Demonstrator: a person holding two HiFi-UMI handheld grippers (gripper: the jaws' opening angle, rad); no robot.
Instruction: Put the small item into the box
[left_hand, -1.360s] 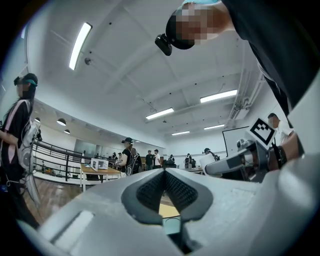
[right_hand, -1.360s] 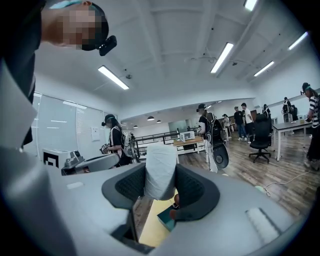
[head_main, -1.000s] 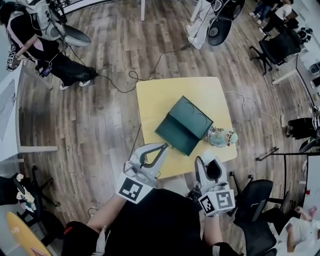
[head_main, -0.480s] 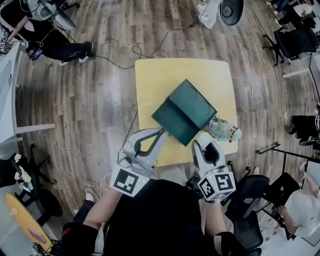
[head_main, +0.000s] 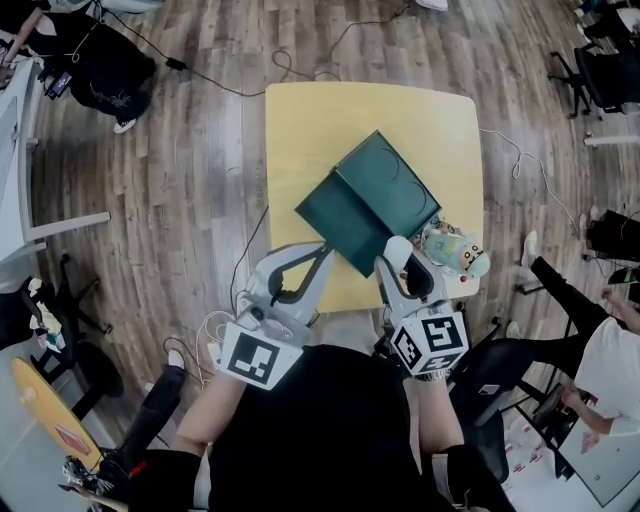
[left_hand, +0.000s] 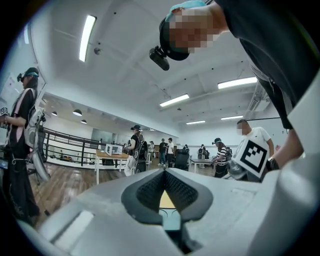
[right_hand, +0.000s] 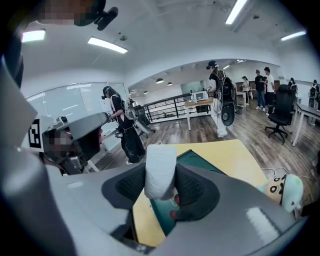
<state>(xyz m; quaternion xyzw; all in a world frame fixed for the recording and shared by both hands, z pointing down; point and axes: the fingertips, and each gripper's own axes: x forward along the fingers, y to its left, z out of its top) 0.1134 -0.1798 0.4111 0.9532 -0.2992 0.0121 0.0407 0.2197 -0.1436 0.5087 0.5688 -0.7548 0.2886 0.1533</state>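
Note:
A dark green box (head_main: 372, 200) lies open on the yellow table (head_main: 305, 130), its two halves side by side. In the right gripper view the box (right_hand: 202, 162) shows just beyond the jaws. My right gripper (head_main: 399, 258) is shut on a small white roll-shaped item (head_main: 397, 249) at the box's near edge. That white item (right_hand: 160, 167) stands upright between the dark pads of the right gripper (right_hand: 161, 176). My left gripper (head_main: 324, 250) hovers at the box's near left corner, shut, fingertips touching, with nothing in it. The left gripper (left_hand: 164, 173) shows only a sliver of yellow table.
A pale blue-green plush toy (head_main: 455, 250) lies at the table's near right edge, close to my right gripper. Cables (head_main: 300, 70) run over the wooden floor behind the table. Office chairs (head_main: 610, 75) and people stand around the room's edges.
Both grippers have moved forward and down toward the box. The right one, still carrying the white item, now reaches the box's near edge. The table sits closer in view.

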